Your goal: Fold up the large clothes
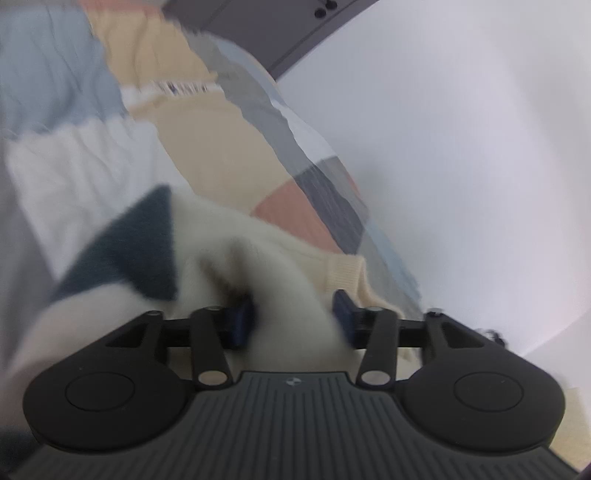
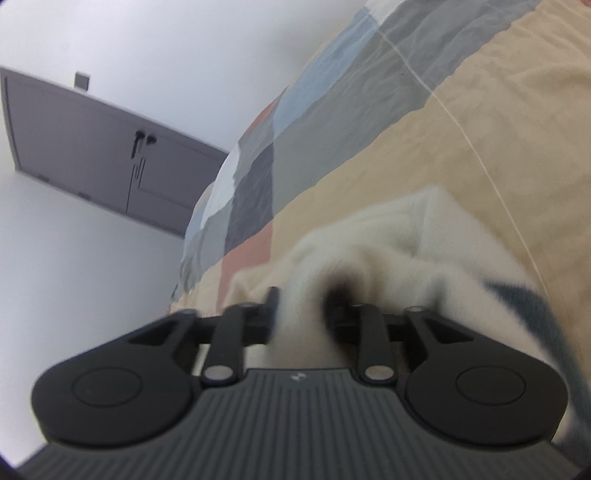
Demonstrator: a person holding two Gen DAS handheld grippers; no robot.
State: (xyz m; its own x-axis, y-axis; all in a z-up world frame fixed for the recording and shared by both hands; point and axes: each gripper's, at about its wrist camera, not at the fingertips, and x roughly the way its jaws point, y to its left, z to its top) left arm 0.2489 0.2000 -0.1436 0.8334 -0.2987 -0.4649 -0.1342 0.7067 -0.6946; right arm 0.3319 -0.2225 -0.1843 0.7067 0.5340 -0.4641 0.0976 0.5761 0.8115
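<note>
A fluffy cream sweater with dark blue patches lies bunched on a patchwork bedspread. My left gripper is shut on a thick fold of the sweater, cloth filling the gap between its blue pads. A ribbed cream cuff shows just beyond the right pad. In the right wrist view my right gripper is shut on another bunch of the same sweater, which spreads to the right with a dark stripe. Both views are blurred.
The bedspread has beige, grey, blue and pink squares. A white wall borders the bed. A grey cabinet with dark knobs stands by the wall and also shows in the left wrist view.
</note>
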